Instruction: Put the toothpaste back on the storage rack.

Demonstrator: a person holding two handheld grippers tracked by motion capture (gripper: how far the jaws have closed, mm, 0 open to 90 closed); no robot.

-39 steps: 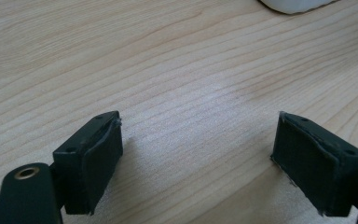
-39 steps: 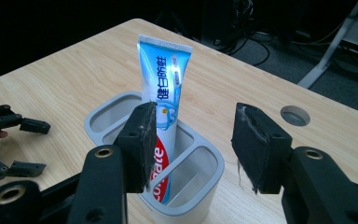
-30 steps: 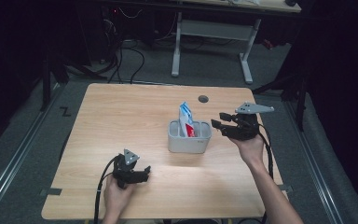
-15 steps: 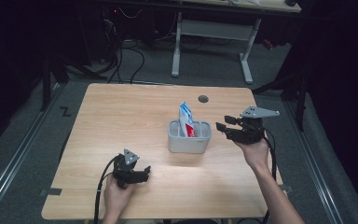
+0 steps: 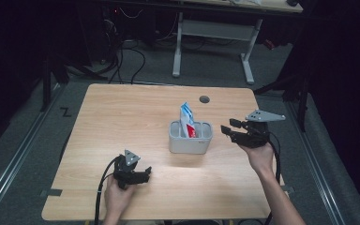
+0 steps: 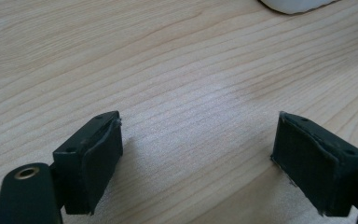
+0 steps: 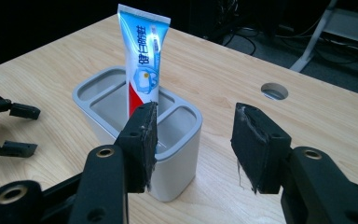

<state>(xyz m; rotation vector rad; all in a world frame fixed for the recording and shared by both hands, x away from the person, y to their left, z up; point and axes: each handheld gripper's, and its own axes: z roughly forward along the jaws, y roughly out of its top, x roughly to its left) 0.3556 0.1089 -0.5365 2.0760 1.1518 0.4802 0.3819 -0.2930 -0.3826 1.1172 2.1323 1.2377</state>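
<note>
A grey holder [image 5: 190,137] with several compartments stands in the middle of the wooden table [image 5: 122,122]. A blue, white and red toothpaste tube [image 5: 187,119] stands upright in it. My right gripper [image 5: 227,129] is held level just right of the holder, open, with nothing between its jaws. In the right gripper view, my right gripper [image 7: 196,130] points at the holder [image 7: 121,93] and the tube [image 7: 142,56]. My left gripper [image 5: 145,174] rests low near the front edge, open and empty. In the left gripper view, my left gripper [image 6: 200,140] has bare wood between its jaws.
A round cable hole [image 5: 204,99] sits in the table behind the holder. A white-legged desk [image 5: 213,33] stands beyond the far edge. The holder's base [image 6: 293,4] shows at the top of the left gripper view. The left gripper [image 7: 25,130] shows at the left of the right gripper view.
My right gripper has drifted slightly right and toward the person, away from the holder, still open. The left gripper and the tube have not moved.
</note>
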